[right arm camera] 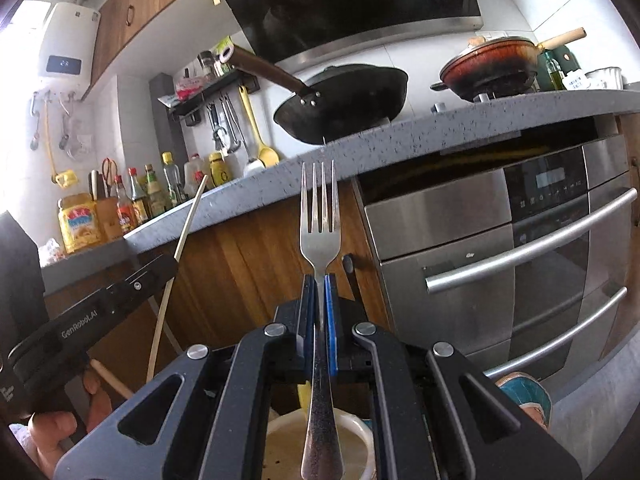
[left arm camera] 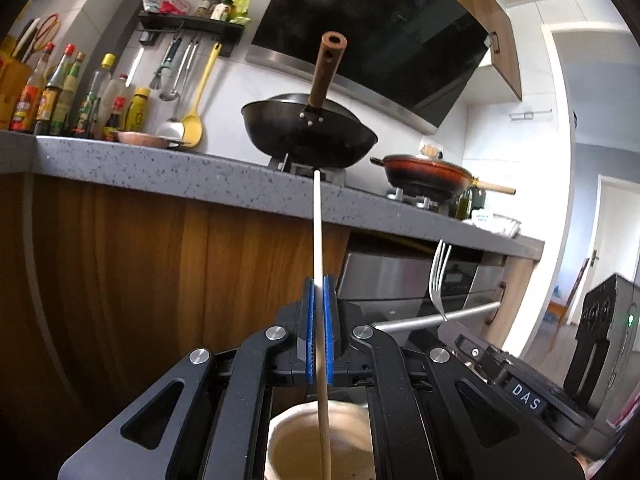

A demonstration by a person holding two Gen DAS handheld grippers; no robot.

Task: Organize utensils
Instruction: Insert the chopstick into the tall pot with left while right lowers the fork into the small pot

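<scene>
**Chopstick and fork held upright above the cups**

Left gripper (left arm camera: pixel 319 304): blue pads pressed together on a pale chopstick (left arm camera: pixel 318 232), pinched near mid-length. Long axis close to vertical in the left view, upper tip level with the counter (left arm camera: pixel 160 168) edge, lower end running down past the pads and over the mouth of a pale cup (left arm camera: pixel 296 436) directly beneath the linkage.

Right gripper (right arm camera: pixel 320 300): pads shut on the neck of a steel fork (right arm camera: pixel 320 216), tines up, handle hanging down through the jaws across another pale cup (right arm camera: pixel 356 432), or perhaps the same one; not settled by these views. Fork axis likewise near vertical.

Both tools carried side by side and close together below the counter front, each visible in the other's camera: fork to the right in the left view, chopstick slanting at the left in the right view, with a hand (right arm camera: pixel 52 432) on the left gripper's body below it.

Key relation: each utensil's lower end pointing down toward a cup opening almost straight under its own gripper, so likely a short descent along the utensil's own axis before release, should the cups be the holders. Neither hand clearly nearer. Risk, as a judgement: a slim stick pivoting between flat pads and striking the rim.

Wok (left arm camera: pixel 308 128) and red pan (left arm camera: pixel 424 176) on the hob above, well apart from either tool.
</scene>
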